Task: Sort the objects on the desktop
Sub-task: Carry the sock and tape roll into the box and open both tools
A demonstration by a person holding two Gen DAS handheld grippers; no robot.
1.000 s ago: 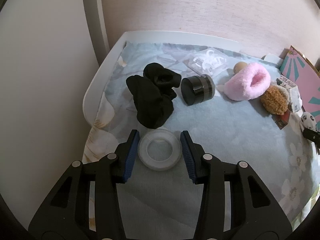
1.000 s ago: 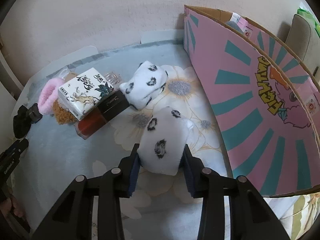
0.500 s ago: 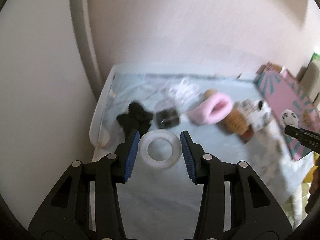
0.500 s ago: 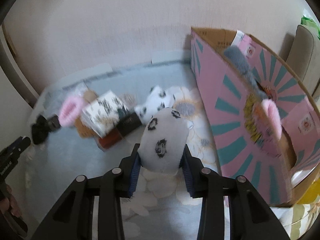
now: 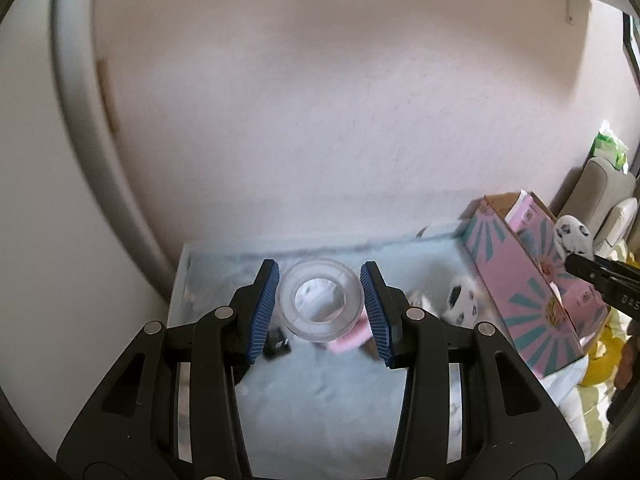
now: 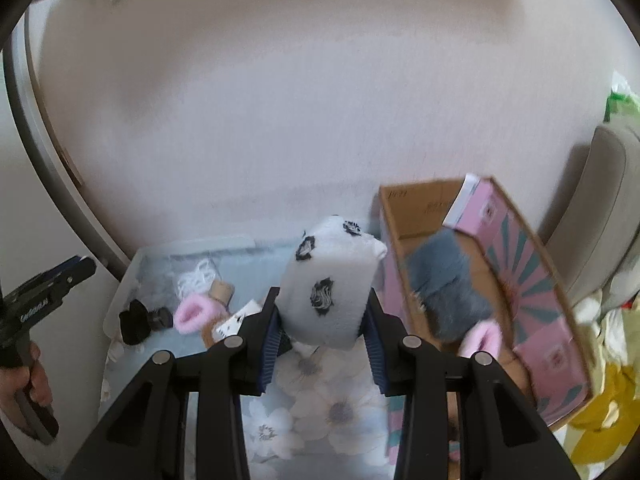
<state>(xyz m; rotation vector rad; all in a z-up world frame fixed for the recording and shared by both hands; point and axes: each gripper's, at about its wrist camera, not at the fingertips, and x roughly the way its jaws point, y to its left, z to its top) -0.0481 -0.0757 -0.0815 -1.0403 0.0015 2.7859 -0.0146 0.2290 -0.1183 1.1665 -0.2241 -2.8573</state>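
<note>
Now left gripper (image 5: 320,304) pinching clear tape roll (image 5: 321,305), right gripper (image 6: 320,316) pinching spotted sock (image 6: 330,284) — carry sock over pink box (image 6: 532,280) at right before spreading jaws.

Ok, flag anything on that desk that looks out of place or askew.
The pink cardboard box stands tilted rather than flat, a grey fuzzy item inside. A spotted white sock lies beside it on the desk. Nothing looks spilled or damaged.

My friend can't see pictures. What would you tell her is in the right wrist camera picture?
The right gripper holds a fluffy white sock with black spots up above a flowery blue table mat. To its right stands an open pink cardboard box with a grey furry thing inside. At the far left, a hand holds the other gripper.
</note>
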